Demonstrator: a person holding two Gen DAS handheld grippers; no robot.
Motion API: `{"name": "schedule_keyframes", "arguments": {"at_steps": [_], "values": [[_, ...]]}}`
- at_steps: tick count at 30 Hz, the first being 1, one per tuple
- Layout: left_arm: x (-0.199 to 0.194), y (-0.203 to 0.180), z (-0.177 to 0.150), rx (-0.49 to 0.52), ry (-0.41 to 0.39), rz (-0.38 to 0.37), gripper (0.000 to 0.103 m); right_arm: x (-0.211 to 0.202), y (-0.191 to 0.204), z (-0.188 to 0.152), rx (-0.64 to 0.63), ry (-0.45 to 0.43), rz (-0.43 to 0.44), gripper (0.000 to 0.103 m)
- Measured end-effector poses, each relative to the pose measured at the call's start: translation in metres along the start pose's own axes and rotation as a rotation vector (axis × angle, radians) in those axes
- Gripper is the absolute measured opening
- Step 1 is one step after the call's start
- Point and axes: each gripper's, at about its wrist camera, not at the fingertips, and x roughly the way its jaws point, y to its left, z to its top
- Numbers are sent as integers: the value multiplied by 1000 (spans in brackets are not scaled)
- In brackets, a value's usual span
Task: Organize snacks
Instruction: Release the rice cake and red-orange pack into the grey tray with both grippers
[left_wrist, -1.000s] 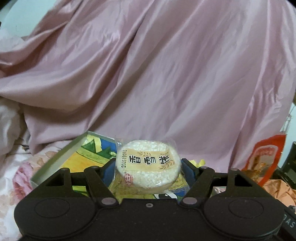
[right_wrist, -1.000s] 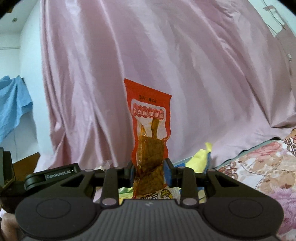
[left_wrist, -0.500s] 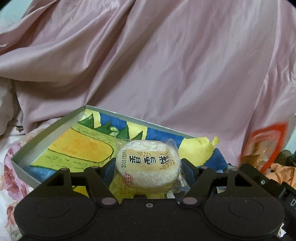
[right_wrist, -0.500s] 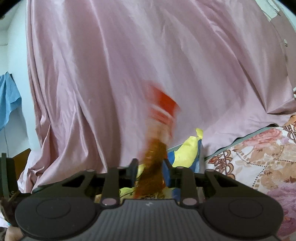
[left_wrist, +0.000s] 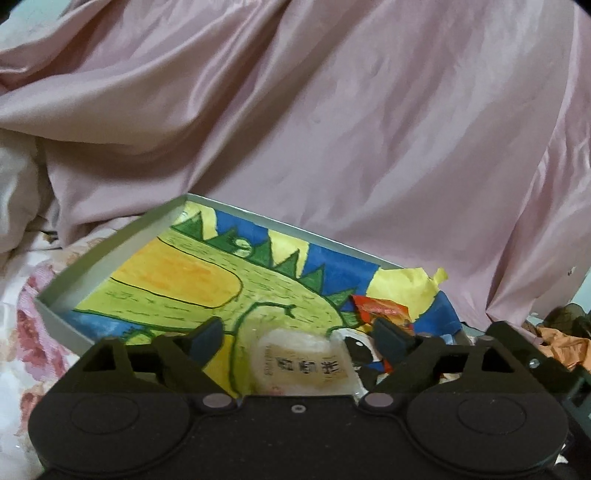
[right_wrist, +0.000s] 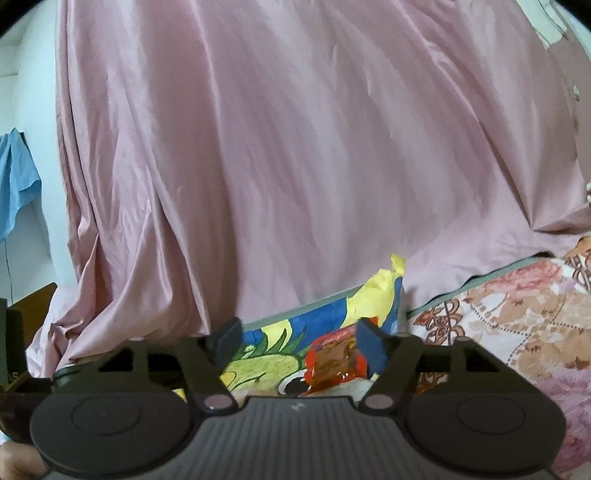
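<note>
Round rice cake (left_wrist: 303, 363), crinkly red packet (right_wrist: 334, 360), shallow box (left_wrist: 110, 247)

Little here is readable. The rice cake (left_wrist: 304, 363) lying between my left fingers carries a tan label with three dark Chinese characters, too blurred for me to make out, and a faint line of digits down its left edge that I cannot read. The red packet (right_wrist: 334, 356) shows only smeared print.
</note>
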Motion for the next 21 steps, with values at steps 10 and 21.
{"name": "schedule_keyframes", "arguments": {"at_steps": [10,21], "values": [[-51,16,4,36,-89,56,102,-26,24,2,-132,-64,-35,103],[-131,35,-17,71,-165,90,102,-82,72,-20,-345,-68,-23,103]]}}
